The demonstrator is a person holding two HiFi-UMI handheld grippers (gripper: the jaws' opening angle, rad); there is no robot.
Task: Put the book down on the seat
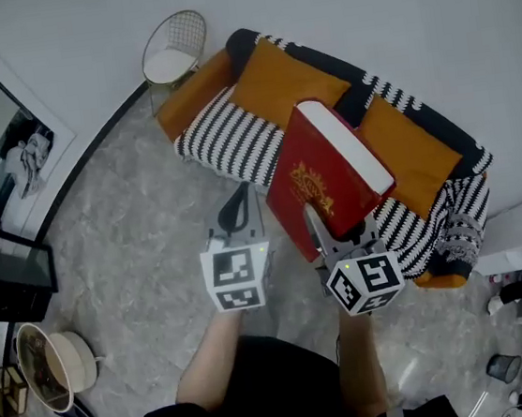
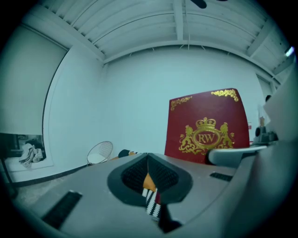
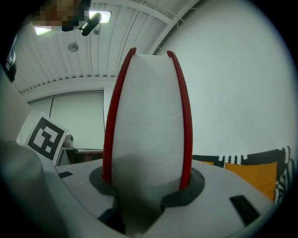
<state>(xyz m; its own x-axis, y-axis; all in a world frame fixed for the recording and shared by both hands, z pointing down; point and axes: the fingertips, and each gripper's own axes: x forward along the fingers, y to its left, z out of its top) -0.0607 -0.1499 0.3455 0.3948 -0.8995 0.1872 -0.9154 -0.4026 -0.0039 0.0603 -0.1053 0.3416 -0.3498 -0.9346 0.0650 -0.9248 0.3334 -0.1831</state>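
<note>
Book [image 1: 328, 180]: red cover, gold crowned crest lettered "RW"; held upright, in line with the middle of the sofa [image 1: 234, 140], not on its seat | Right gripper [image 3: 146, 179]: jaws half apart, clamped across both covers, white pages between | Left gripper [image 2: 148, 158]: jaws closed together, empty | Book's lower edge hidden behind the grippers.

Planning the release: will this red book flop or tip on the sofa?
Probably stiff: the book stands straight though the right tool grips only one end. Its thick page block suggests heft. Stood upright on the cushioned seat, it would likely tip.
</note>
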